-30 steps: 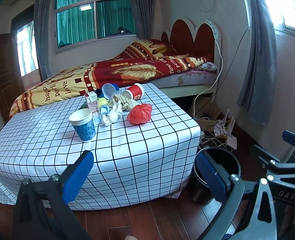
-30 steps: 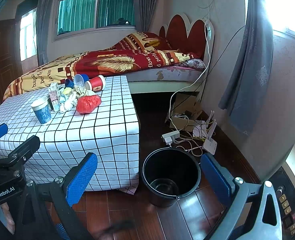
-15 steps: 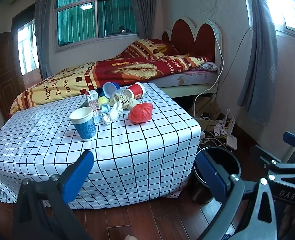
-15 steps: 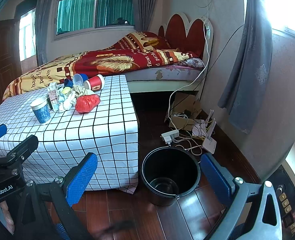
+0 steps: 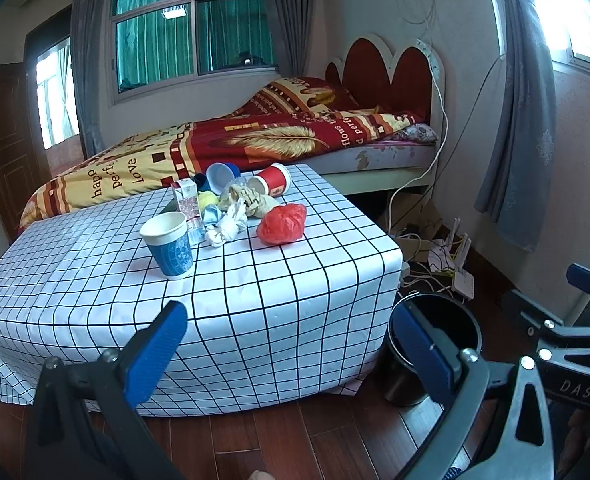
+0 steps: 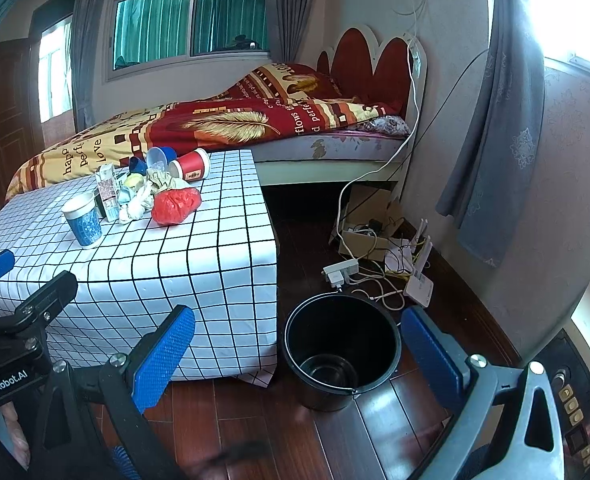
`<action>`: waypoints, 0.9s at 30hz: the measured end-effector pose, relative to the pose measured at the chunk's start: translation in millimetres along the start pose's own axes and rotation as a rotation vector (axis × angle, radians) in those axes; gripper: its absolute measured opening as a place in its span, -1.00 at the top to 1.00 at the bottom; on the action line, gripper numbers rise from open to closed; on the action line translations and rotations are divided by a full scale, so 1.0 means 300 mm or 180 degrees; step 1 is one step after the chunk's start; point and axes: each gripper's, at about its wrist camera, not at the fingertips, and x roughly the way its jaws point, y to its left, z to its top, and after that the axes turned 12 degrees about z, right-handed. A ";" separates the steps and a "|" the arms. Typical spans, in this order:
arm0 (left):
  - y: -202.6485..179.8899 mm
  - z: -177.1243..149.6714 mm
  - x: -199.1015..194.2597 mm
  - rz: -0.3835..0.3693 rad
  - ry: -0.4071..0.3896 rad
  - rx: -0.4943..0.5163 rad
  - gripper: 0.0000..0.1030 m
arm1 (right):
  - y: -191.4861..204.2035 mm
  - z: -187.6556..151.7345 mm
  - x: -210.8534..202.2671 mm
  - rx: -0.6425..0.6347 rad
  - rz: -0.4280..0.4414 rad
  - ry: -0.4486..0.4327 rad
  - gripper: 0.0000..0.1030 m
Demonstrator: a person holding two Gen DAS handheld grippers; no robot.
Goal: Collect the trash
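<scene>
A bed (image 5: 279, 148) stands beside curtained windows (image 5: 191, 24).

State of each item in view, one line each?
left gripper: open, empty
right gripper: open, empty
black bucket: upright on the floor, empty
blue paper cup: upright
red paper cup: on its side
red plastic bag: crumpled
carton: upright
white tissue: crumpled
</scene>
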 end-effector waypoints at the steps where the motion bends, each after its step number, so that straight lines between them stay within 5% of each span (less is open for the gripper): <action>1: 0.000 0.000 0.000 0.0000 0.0002 -0.0002 -1.00 | 0.000 0.000 0.000 0.0002 0.0001 0.0000 -1.00; 19: 0.013 -0.009 0.003 -0.0008 0.0017 -0.0037 -1.00 | 0.019 -0.003 0.004 -0.0023 0.0023 0.0016 -1.00; 27: 0.098 0.003 0.069 0.0215 0.0054 -0.0073 -1.00 | 0.045 0.019 0.046 -0.0088 0.0468 -0.0004 -1.00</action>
